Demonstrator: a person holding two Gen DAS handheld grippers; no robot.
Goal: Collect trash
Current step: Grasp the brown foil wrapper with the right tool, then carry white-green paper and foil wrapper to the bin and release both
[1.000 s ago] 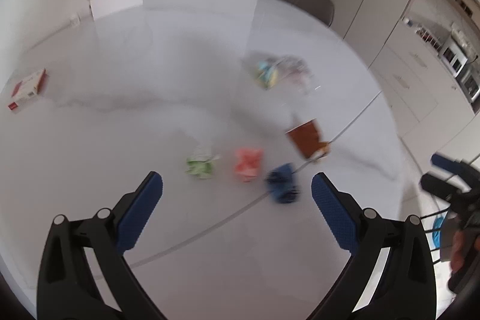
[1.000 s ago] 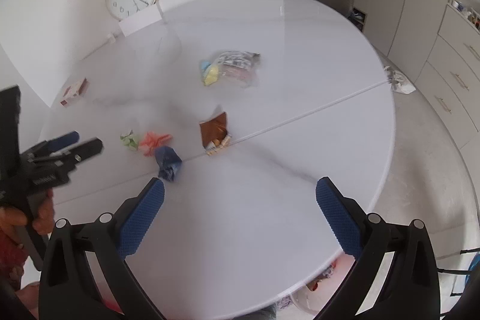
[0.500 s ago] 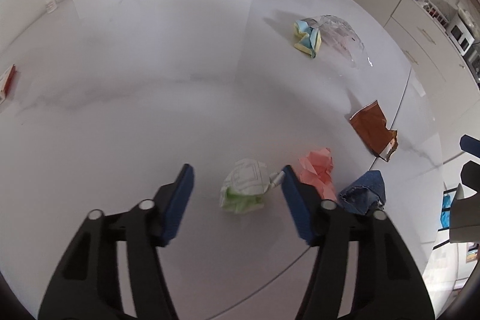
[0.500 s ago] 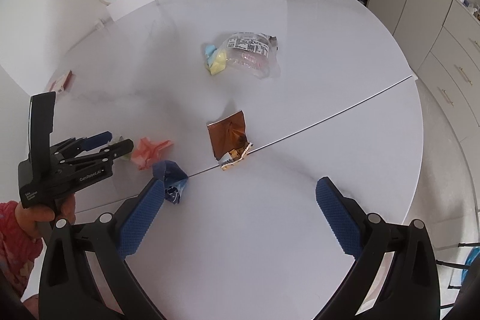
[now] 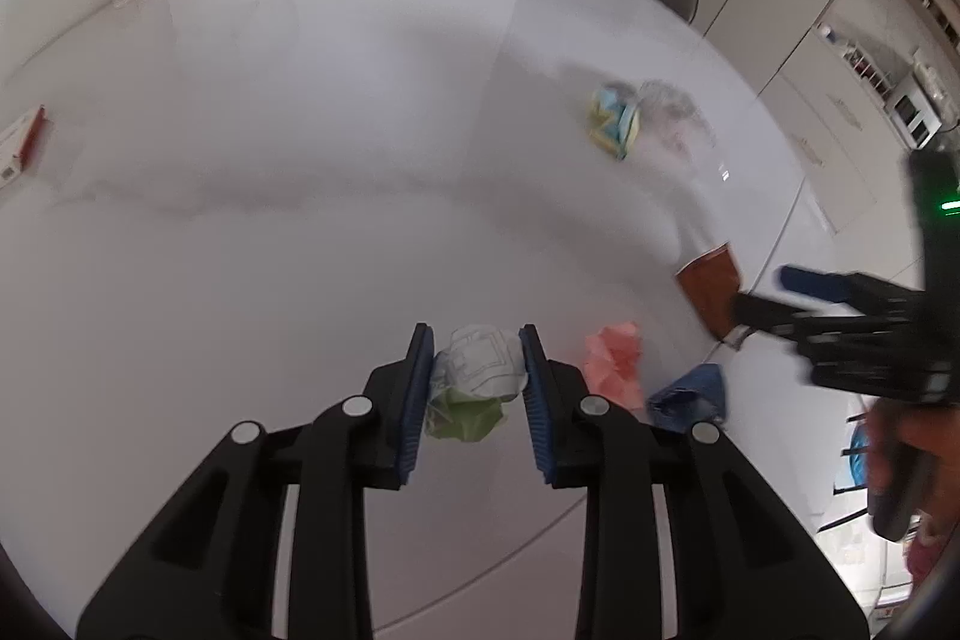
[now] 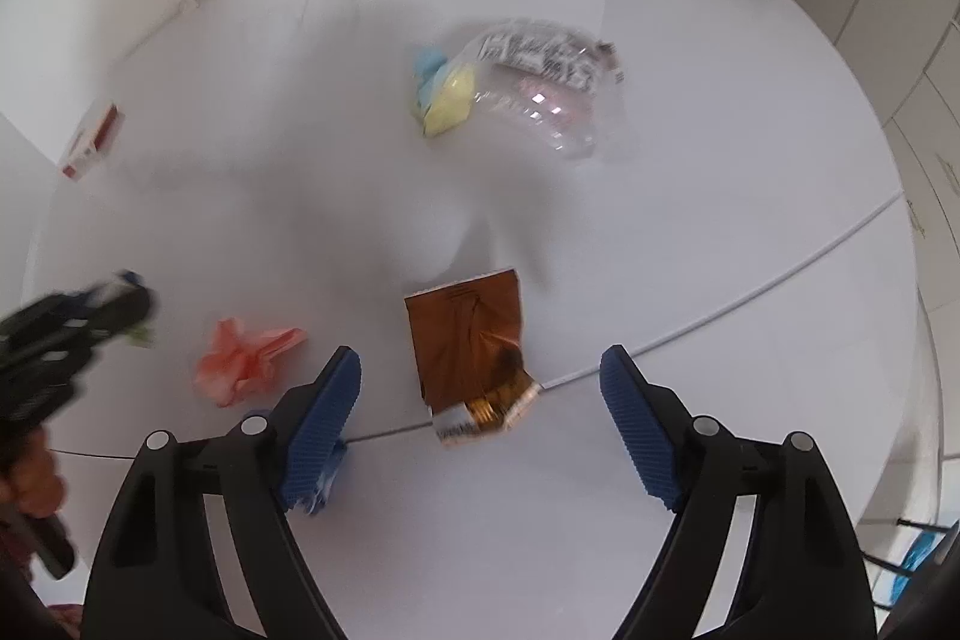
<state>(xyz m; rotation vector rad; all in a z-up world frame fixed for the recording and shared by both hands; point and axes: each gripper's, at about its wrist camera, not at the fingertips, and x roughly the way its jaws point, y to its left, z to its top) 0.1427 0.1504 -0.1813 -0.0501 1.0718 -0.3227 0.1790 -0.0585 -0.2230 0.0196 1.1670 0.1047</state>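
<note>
Where a second ago the left gripper (image 5: 477,367) hung wide open above the table (image 5: 300,220), it has now closed on the green-and-white paper wad (image 5: 477,376), apparently still resting on the surface, though blur hides the contact. First pickup looks secured. Meanwhile the right gripper (image 6: 480,412), jaws spread, has dropped toward the brown wrapper (image 6: 471,349).

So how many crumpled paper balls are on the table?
4. The green-white ball sits in the left gripper; the pink ball lies beside it; the blue ball is nearest the edge; the yellow-blue ball touches the plastic bag. More may hide.
</note>
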